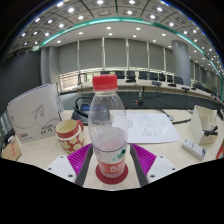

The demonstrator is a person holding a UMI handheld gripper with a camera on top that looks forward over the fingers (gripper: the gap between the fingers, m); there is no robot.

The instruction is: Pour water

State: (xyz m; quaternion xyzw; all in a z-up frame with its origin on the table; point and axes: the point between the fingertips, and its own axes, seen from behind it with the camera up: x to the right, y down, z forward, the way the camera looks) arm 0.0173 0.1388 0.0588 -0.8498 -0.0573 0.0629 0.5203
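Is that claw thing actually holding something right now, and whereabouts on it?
Yes. The gripper holds a clear cup with a red base, its pink pads pressing the cup's two sides at its lower half. The red-capped water bottle beyond stands free.

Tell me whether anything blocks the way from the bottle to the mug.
Nothing visible does. The bottle stands between the hand-held gripper fingers; the mug sits just beside it on the table, with bare tabletop between them.
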